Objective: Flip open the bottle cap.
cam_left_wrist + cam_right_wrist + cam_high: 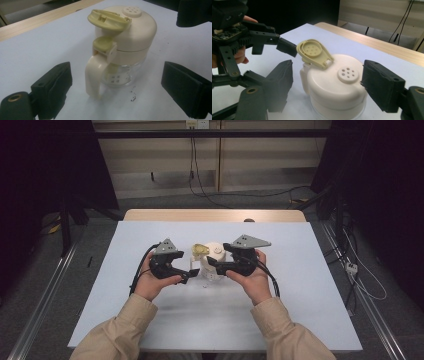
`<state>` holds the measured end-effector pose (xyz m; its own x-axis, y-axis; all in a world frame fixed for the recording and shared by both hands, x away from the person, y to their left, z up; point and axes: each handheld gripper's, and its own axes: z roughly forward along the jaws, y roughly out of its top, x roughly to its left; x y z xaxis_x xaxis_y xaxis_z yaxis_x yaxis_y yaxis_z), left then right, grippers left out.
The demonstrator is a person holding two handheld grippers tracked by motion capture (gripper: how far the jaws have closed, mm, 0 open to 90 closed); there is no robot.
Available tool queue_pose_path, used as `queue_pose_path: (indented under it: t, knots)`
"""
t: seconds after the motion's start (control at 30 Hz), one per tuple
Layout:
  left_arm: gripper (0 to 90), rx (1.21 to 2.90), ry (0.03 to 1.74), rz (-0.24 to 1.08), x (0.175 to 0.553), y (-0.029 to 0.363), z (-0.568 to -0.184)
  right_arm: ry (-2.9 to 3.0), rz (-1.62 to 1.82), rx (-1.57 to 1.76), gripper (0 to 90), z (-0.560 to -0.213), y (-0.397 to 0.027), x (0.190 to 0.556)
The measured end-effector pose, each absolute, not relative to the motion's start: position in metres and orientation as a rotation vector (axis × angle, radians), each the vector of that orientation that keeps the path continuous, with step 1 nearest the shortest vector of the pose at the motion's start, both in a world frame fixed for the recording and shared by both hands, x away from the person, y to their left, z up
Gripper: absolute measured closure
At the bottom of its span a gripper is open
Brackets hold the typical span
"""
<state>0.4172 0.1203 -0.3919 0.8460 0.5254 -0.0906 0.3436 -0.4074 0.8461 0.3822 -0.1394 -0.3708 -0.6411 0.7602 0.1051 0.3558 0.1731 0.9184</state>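
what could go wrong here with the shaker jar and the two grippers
The flip cap stands open over the holes, so a tip would likely spill the contents. The right gripper has its jaws open around the lid, so nothing steadies the jar. The left gripper straddles the handle and might knock it.

Cream jar with yellow-green flap, clear base, on white table; black tools.

Both hand-held grippers, left and right, face each other, fingers apart
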Motion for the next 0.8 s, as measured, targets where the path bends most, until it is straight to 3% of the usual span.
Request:
queue_pose_path:
  t: [0.8]
  knots:
    - [9.6, 2.039, 0.668, 0.230, 0.408, 0.143, -0.398, 2.072, 1.447, 1.094, 15.0, -0.389, -0.172, 0.359]
